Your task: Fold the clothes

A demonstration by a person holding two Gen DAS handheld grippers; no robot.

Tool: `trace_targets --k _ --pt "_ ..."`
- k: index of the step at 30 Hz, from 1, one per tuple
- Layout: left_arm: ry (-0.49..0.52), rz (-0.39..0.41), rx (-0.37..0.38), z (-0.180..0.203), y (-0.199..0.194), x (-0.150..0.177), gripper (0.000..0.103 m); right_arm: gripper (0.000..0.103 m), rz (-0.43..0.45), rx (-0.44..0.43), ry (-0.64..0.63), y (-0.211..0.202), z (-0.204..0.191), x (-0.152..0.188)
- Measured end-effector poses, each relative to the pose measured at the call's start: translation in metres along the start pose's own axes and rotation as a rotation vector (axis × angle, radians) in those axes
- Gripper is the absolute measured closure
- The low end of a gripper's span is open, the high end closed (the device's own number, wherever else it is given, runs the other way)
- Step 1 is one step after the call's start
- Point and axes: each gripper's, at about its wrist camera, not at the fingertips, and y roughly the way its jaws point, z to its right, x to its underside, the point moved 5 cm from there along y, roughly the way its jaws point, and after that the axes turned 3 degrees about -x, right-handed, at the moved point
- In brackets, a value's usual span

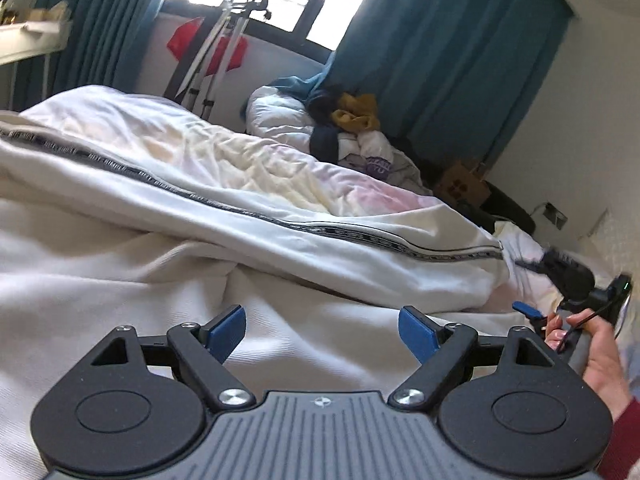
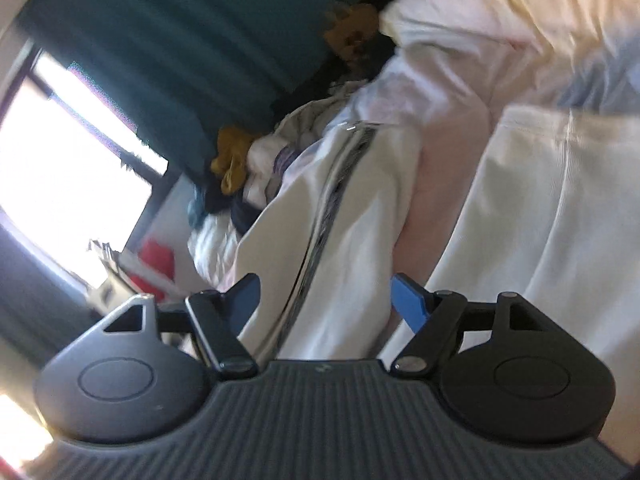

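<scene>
Lying across the bed (image 1: 280,168), the white garment (image 1: 328,240) runs from ten o'clock down to four o'clock in the left wrist view, its dark patterned stripe (image 1: 360,236) tracing the length. The left gripper (image 1: 322,330) hovers low over a pale fold at six o'clock, blue pads (image 1: 416,334) spread wide with nothing between them. The right gripper (image 2: 324,300) is likewise parted; cloth passes between its fingers (the frame is smeared, so whether either pad touches is unclear). From the left view its holder's hand (image 1: 592,344) sits at four o'clock, near the garment's end.

The step looks like taking hold before a fold. To do it well, each tool should pinch an edge squarely, catching every layer, then lift together so the stripe stays straight. A heap of other clothes (image 1: 352,128) waits at one o'clock, well apart.
</scene>
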Motion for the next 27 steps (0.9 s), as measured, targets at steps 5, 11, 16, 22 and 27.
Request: trace_targets --k 5,11,16,22,27 --pt "-0.013 -0.007 0.014 -0.004 0.013 0.003 0.017 0.053 0.028 0.033 0.17 0.034 0.051 -0.024" --pt "-0.002 -0.051 0.009 -0.003 0.044 0.009 0.017 0.059 -0.007 -0.06 0.229 0.067 0.065 -0.032" --pt "0.026 -0.066 0.001 -0.002 0.053 0.014 0.017 0.078 -0.016 -0.066 0.171 0.102 0.049 -0.037" --pt "0.027 -0.042 0.011 -0.001 0.052 0.009 0.017 0.094 0.11 -0.047 -0.002 0.085 -0.008 -0.048" --pt "-0.005 -0.019 0.017 -0.005 0.047 0.004 0.017 0.094 0.3 -0.039 -0.183 0.037 -0.07 -0.066"
